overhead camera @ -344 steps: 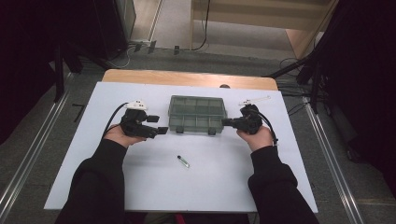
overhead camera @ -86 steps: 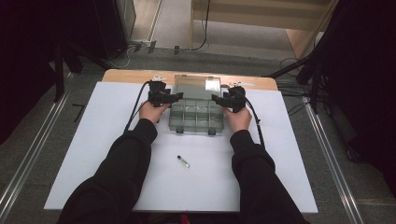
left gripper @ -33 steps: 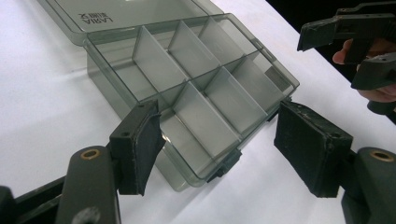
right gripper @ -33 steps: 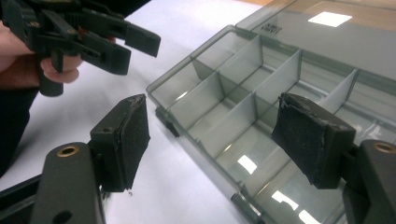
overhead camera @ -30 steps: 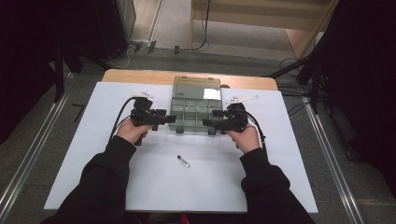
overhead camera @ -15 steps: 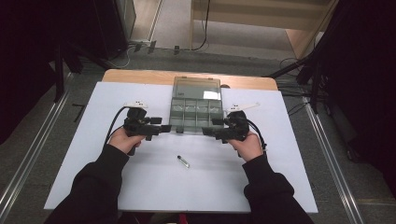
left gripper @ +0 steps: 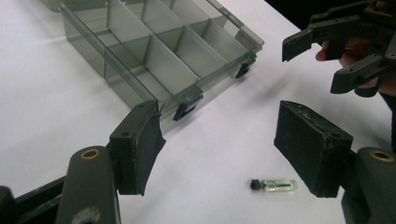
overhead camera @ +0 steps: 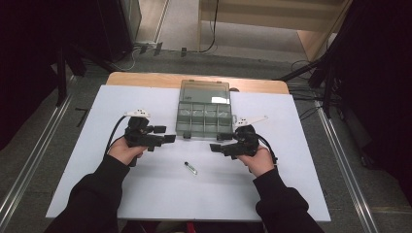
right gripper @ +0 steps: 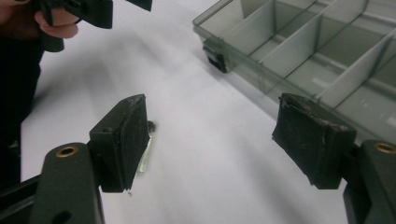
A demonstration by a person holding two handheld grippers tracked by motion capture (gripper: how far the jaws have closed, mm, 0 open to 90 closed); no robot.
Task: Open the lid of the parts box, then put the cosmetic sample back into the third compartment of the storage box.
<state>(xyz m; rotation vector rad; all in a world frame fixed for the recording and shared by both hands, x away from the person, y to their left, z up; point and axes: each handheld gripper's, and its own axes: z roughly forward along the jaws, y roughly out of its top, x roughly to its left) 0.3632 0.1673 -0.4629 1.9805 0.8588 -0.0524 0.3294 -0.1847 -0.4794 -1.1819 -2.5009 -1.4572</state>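
A clear grey compartment box (overhead camera: 203, 113) sits open on the white table, its lid (overhead camera: 204, 91) lying flat behind it; its empty cells also show in the left gripper view (left gripper: 154, 46) and the right gripper view (right gripper: 317, 42). A small clear vial with a black cap (overhead camera: 191, 168) lies in front of the box, also seen as the vial (left gripper: 274, 185) and, partly behind a jaw, the vial (right gripper: 145, 156). My left gripper (overhead camera: 168, 139) is open at the box's front left. My right gripper (overhead camera: 214, 147) is open at its front right. Both are empty.
The white table sheet (overhead camera: 145, 194) has free room in front of the vial and on both sides. A wooden board edge (overhead camera: 145, 80) runs behind the box. Metal rails (overhead camera: 340, 160) flank the table.
Over the earlier frames both grippers went to the box's back, the lid came open, and both hands drew back toward me. They now hover at the box's front corners.
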